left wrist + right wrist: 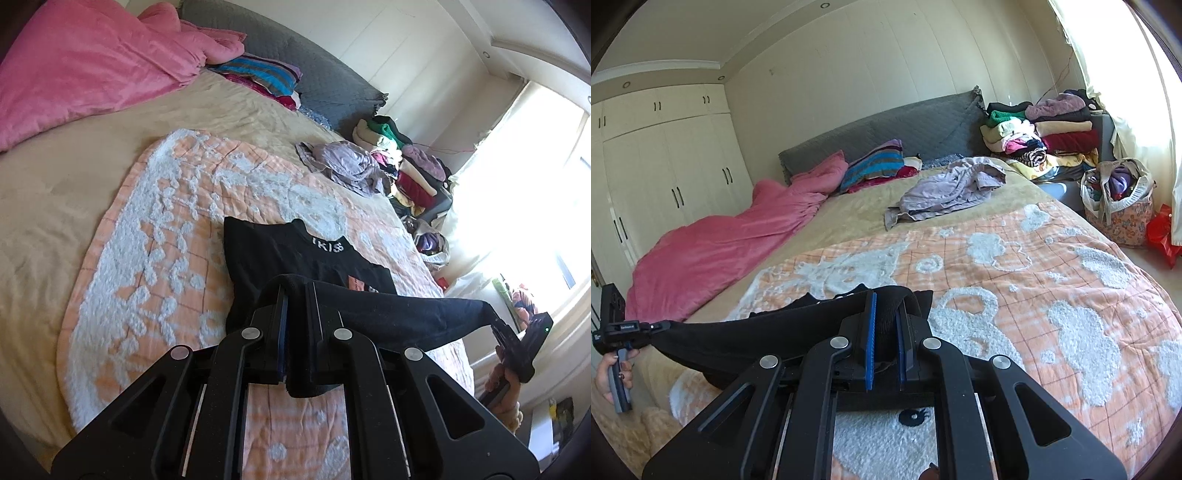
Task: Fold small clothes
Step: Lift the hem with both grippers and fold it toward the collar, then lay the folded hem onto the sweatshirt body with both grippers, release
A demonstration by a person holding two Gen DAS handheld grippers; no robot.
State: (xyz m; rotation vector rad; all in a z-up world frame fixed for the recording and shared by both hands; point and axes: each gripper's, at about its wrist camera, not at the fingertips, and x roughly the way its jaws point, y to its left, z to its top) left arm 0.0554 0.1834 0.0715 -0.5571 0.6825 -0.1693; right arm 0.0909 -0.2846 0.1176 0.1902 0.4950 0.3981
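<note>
Two grippers, left gripper (295,295) and right gripper (886,306), each clamped on a lower corner of one black shirt (280,254); we hold the hem taut and raised above the orange quilt (155,236), likely to fold it toward the collar

i count two grippers: the left gripper (297,295) and the right gripper (886,306). one black shirt (295,258) is in view. one orange quilt (166,221) lies on one bed (55,192). one pink duvet (85,62), one lilac garment (945,188), one grey headboard (905,122). one striped pillow (875,162) that i can make out. one heap of folded clothes (1041,136); i can't count its pieces. one floral bag (1119,206). six wardrobe handles (677,197) i can pick out clearly.
</note>
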